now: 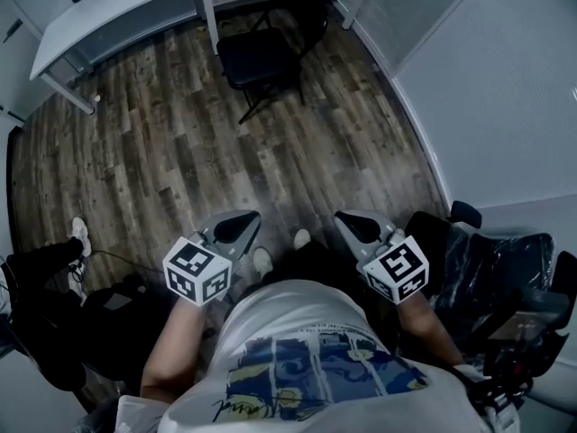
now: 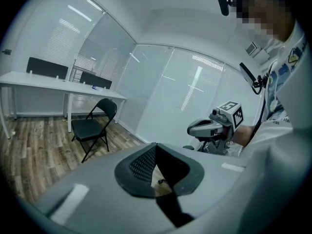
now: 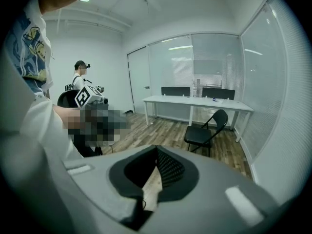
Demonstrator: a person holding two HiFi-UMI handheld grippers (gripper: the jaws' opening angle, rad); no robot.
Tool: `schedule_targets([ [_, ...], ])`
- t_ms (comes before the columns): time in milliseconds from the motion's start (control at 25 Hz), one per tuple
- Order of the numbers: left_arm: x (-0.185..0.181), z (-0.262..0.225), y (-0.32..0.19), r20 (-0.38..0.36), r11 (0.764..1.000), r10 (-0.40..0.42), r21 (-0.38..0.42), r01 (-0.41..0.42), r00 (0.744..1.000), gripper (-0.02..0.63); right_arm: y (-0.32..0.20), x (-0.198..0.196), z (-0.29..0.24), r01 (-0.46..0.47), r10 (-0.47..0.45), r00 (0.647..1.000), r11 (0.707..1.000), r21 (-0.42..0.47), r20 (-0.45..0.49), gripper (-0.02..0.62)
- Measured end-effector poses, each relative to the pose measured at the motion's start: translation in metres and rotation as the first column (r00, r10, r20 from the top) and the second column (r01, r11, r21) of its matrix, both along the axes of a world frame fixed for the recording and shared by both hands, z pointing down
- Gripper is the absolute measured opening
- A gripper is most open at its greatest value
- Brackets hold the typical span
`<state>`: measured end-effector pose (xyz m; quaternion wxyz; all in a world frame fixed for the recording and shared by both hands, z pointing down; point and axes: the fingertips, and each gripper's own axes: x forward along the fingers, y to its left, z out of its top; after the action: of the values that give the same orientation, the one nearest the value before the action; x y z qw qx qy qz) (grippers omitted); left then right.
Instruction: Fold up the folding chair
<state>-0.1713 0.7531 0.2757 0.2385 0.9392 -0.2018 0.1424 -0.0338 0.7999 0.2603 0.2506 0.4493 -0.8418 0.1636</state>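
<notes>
Down at waist height, close to the torso, holding the left gripper (image 1: 236,228) and the right gripper (image 1: 359,225) side by side, both with jaws pressed together on nothing. Well apart from the folding chair (image 1: 261,57), unfolded across the wooden floor (image 1: 180,152), just beside a leg of the white desk (image 1: 117,12).

Likely to fumble the first grab if arriving with jaws shut. Could skid or tip the chair by lifting the seat with only 1 gripper and no hold on the back. Could pinch a jaw in the hinge as seat and legs close. Might knock the frame against the desk leg.

Cannot make out hinge or cross-braces at this range; rear legs lost in shadow. Cannot see own feet fully past the torso. Plastic-wrapped office chair (image 1: 491,260) cut off at the right edge.
</notes>
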Motion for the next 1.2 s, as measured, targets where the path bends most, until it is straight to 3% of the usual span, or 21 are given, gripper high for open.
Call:
schedule_targets([
  [280,0.001,-0.002,-0.025,-0.011,0.999,-0.027,0.022,0.027,1.000,0.004,-0.025,0.003,0.002,0.003,-0.003,1.000,1.000,0.019,-0.008,0.006],
  [440,0.026,-0.014,-0.062,-0.056,0.999,-0.035,0.026,0.036,0.998,0.005,-0.075,0.022,0.002,0.027,-0.028,1.000,0.999,0.021,0.014,0.017],
  [840,0.082,-0.023,-0.161,-0.011,0.983,-0.167,0.070,0.168,0.986,0.005,-0.188,0.085,0.004,0.109,-0.111,0.993,0.992,0.058,0.029,0.058],
  [1040,0.107,-0.030,-0.187,-0.005,0.976,-0.205,0.074,0.205,0.979,0.005,-0.216,0.105,0.009,0.147,-0.150,0.987,0.988,0.055,0.050,0.073],
  [1200,0.130,-0.027,-0.203,0.002,0.976,-0.211,0.056,0.211,0.977,0.018,-0.235,0.137,0.012,0.125,-0.128,0.990,0.991,0.048,0.053,0.075],
])
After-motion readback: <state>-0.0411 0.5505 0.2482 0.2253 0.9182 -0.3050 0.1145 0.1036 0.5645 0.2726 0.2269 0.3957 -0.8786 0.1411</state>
